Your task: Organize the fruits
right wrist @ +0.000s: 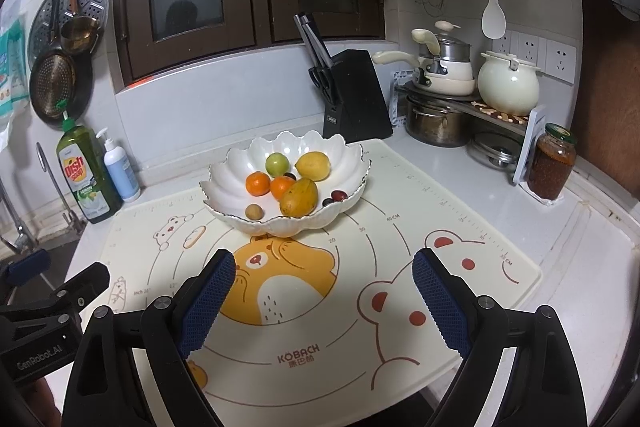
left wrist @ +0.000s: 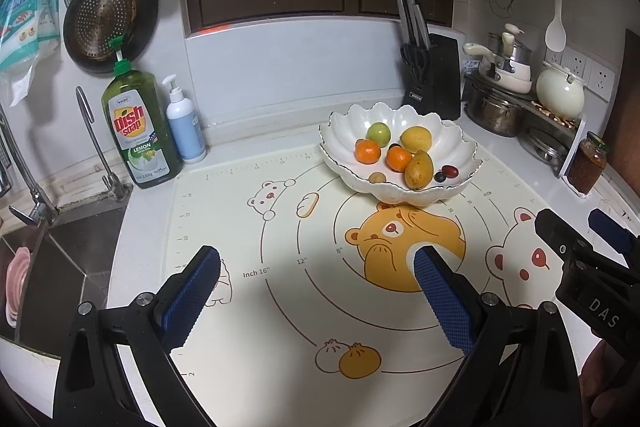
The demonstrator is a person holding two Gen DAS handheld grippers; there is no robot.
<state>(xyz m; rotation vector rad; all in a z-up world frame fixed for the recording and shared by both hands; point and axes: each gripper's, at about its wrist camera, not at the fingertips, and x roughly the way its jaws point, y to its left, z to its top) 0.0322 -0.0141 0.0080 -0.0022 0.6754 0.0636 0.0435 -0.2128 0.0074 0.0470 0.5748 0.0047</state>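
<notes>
Fruits (right wrist: 298,203) heaped in glossy scalloped white bowl (right wrist: 352,163), both grippers (left wrist: 316,259) (right wrist: 324,263) spread apart

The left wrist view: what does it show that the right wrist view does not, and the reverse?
Only the left wrist view shows the sink with a pink object in it. Only the right wrist view shows the KOBACH print on the mat and the dark board at far right. Both show the white bowl of fruit, the knife block, the dish soap, and both grippers open: left gripper, right gripper.
</notes>
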